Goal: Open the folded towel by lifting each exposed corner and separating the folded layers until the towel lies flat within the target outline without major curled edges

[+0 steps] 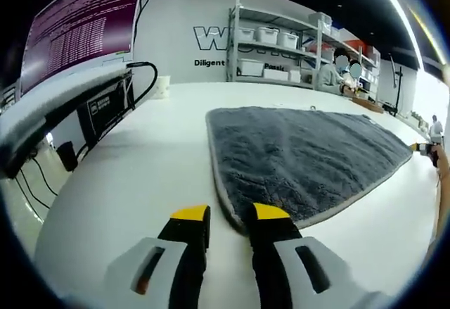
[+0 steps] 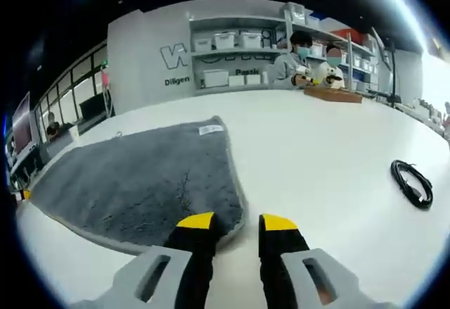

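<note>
A grey fluffy towel (image 1: 302, 158) lies spread on the white table (image 1: 140, 175). In the left gripper view its near corner reaches in between the yellow-tipped jaws of my left gripper (image 1: 230, 215), which stands open low over the table. In the right gripper view the towel (image 2: 140, 179) shows a white label (image 2: 209, 130) at its far corner. Another corner of it lies between the jaws of my open right gripper (image 2: 238, 223). The right gripper's yellow tip (image 1: 424, 148) peeks in at the towel's far side, held by a hand.
A monitor (image 1: 77, 27) with a black stand and cables (image 1: 105, 108) sits at the table's left edge. A coiled black cable (image 2: 413, 182) lies on the table to the right. Shelves with white bins (image 2: 232, 55) and people at a bench (image 2: 309, 66) fill the back.
</note>
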Demonstrator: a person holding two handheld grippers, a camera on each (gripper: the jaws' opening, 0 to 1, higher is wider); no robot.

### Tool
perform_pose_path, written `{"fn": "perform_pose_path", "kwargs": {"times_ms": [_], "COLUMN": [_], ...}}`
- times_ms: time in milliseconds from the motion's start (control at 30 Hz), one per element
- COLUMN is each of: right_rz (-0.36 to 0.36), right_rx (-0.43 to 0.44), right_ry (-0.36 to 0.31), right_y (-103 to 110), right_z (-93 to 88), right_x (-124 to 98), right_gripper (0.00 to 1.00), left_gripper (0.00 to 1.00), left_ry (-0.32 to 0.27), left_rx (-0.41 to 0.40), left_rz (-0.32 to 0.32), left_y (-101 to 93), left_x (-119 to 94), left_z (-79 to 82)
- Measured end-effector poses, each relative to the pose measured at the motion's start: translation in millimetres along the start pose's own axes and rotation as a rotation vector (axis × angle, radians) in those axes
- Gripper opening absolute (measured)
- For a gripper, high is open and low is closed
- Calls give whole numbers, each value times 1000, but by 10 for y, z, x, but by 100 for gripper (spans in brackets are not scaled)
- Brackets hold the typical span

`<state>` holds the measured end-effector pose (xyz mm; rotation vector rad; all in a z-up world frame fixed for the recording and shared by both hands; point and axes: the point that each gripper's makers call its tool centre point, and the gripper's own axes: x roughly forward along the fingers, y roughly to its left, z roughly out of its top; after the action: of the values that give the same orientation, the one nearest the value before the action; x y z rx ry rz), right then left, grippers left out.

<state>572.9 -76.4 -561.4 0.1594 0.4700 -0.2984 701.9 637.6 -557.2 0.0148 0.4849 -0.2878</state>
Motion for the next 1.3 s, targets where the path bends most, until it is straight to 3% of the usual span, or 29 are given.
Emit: {"fn": "perform_pose_path", "kwargs": {"times_ms": [100, 267, 833, 1300], "right_rz": [1, 15, 4, -18], "right_rx": [-13, -56, -103, -145], "right_ry": [-6, -7, 0, 22], "right_y": [0, 36, -9, -64], "right_z": [1, -5, -35, -157], "right_x": [-7, 13, -68, -299], "right_gripper": [7, 0, 0, 0], "left_gripper": [12, 6, 3, 2], "left_ry": [-2, -10, -7, 6], "left_rx": [7, 25, 33, 32], "left_rz": [-10, -13, -7, -7], "left_y": [-13, -13, 33, 41], "left_x": [8, 13, -87, -244], "left_z": [0, 9, -43, -133]}}
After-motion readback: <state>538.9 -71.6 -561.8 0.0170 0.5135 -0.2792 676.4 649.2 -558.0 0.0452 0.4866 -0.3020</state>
